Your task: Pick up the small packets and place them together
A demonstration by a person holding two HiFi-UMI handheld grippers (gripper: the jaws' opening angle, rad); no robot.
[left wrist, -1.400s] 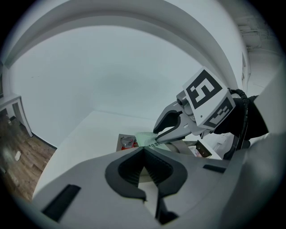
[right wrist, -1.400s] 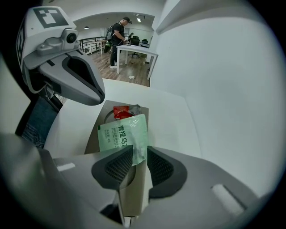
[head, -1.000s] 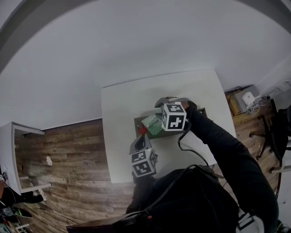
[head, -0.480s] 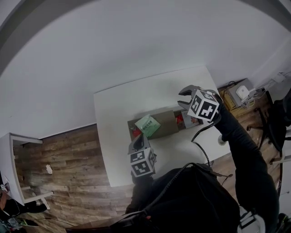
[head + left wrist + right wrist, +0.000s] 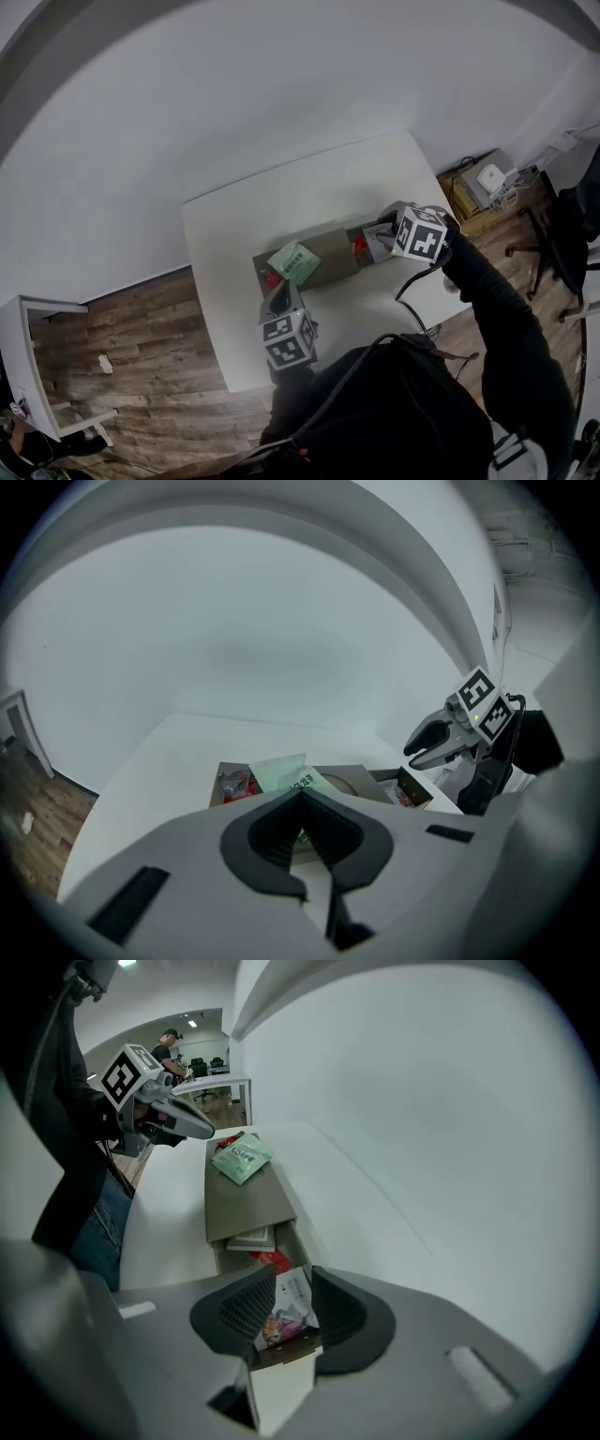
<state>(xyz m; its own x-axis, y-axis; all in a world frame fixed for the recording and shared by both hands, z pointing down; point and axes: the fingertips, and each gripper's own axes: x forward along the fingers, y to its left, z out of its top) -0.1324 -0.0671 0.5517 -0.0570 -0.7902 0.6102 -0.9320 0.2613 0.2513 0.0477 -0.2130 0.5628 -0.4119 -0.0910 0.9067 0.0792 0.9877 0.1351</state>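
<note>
white desk stands against a pale wall, with wood-plank floor off its left edge. nearest, at the desk's near edge, the person's dark sleeve carries the left gripper. it points at the left part of a flat brown cardboard box, and its jaws are pressed together at the tips, holding nothing. the box lies lengthwise across the middle of the desk, running from left to right. a red packet sits at the box's left end, and a green packet lies on its flat top just beside that one. toward the desk's right edge the box's end is open as a shallow compartment, with a second red packet at the compartment's inner side. the right gripper hangs over that compartment, pointing steeply down, its jaws spread apart. a white-and-pink packet lies in the compartment below and shows in the gap between them. farther off, past the desk's left edge, the right gripper view shows an office room with a person standing in it.
</note>
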